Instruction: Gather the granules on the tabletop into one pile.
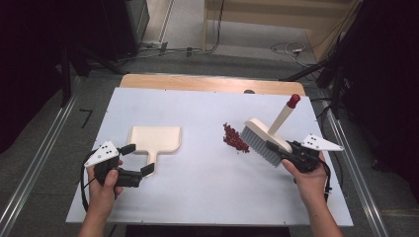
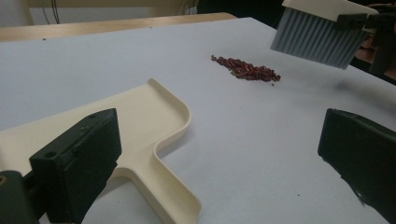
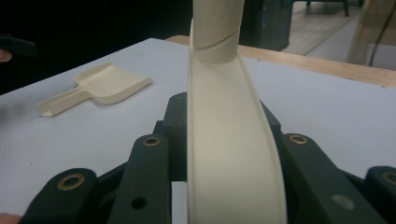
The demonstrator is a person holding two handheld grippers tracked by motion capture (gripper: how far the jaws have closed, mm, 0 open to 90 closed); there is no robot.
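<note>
Over on the right, the right gripper [image 1: 277, 150] is clamped on the cream back of the brush [image 1: 264, 137], jaws pressed to either side of it. The brush hangs clear of the white table [image 1: 207, 192], bristles down and tilted toward the left, its long head running from far-left to near-right, while the handle with its red tip [image 1: 293, 100] angles up and away to the far right. Just left of the bristles sits a small pile of dark red bits [image 1: 234, 138], stretched in a line from far-left to near-right, close to the brush but apart from it. On the left, the cream dustpan [image 1: 154, 141] lies flat, its wide mouth facing far, its handle pointing near. The left gripper [image 1: 137, 159] has its jaws spread wide, one on each side of that handle, not touching it. From the left gripper view the handle [image 2: 163, 186] runs between the two black jaws, bare table on both sides.
</note>
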